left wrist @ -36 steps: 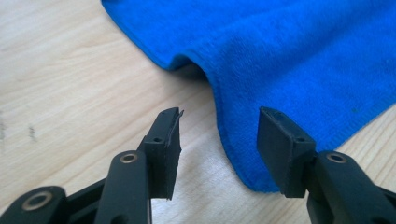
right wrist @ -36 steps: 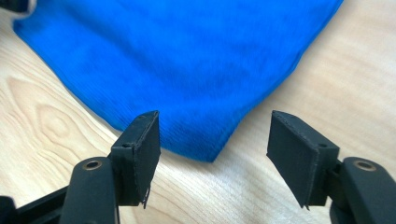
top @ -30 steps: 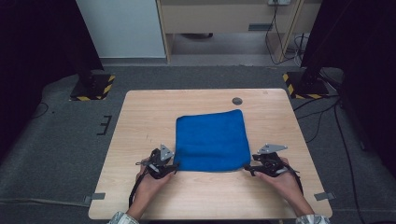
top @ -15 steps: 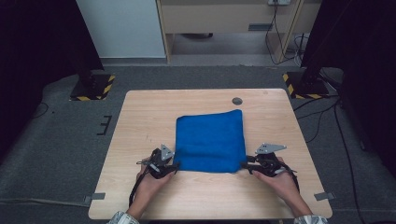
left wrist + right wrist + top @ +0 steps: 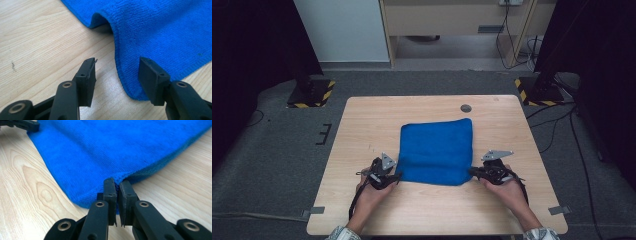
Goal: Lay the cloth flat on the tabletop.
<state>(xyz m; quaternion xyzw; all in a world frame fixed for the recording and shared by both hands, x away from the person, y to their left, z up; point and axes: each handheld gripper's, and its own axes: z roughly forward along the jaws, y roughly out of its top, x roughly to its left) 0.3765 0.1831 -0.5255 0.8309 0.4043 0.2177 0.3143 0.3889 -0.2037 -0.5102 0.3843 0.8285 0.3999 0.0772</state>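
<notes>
Cloth [image 5: 437, 151]: one piece, blue, folded to a rough square, lying flat at the middle of the table [image 5: 362, 130], near edge toward the person. Fine looped microfibre pile with a stitched hem, seen close in both gripper views; the high view gives only its outline.

Grippers: two, each with two black jaws. Left gripper [image 5: 117, 81], at the cloth's near left corner: jaws wide apart, holding nothing, the corner's hem lying between them on the wood. Its view also shows the cloth edge curling up in a small arch farther along. Right gripper [image 5: 117, 192], at the near right corner: jaws pressed together, pinching the doubled edge of the cloth.

Table: one, pale wood, visible grain, rounded corners; one small dark round disc [image 5: 466, 108] near its far edge, seen from above.
</notes>
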